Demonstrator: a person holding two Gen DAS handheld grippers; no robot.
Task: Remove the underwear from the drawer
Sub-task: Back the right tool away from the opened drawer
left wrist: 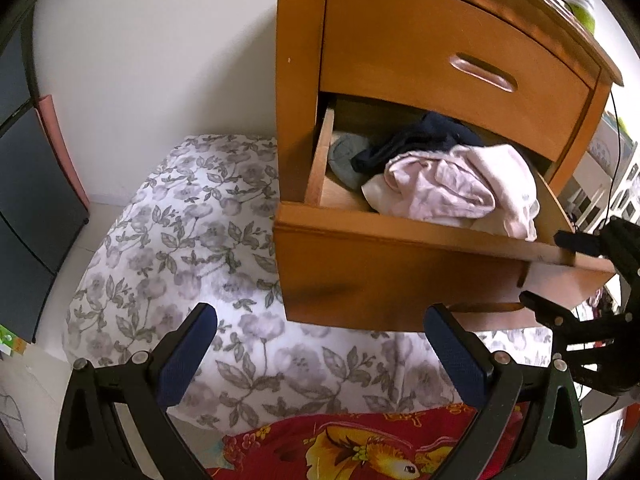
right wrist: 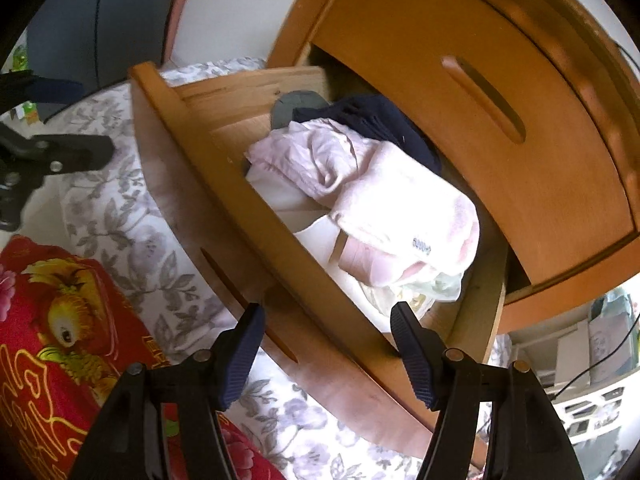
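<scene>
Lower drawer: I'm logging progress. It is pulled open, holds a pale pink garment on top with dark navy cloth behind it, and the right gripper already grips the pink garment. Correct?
Not quite. The right gripper grips nothing: its jaws stand open above the front edge of the lower drawer, as the right wrist view shows. The drawer is open, with the pink garment in front of the navy cloth.

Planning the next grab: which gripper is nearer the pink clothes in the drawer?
Right. The right gripper is open at the drawer front, just short of the pink clothes. The left gripper is open farther back, over the bedspread.
</scene>
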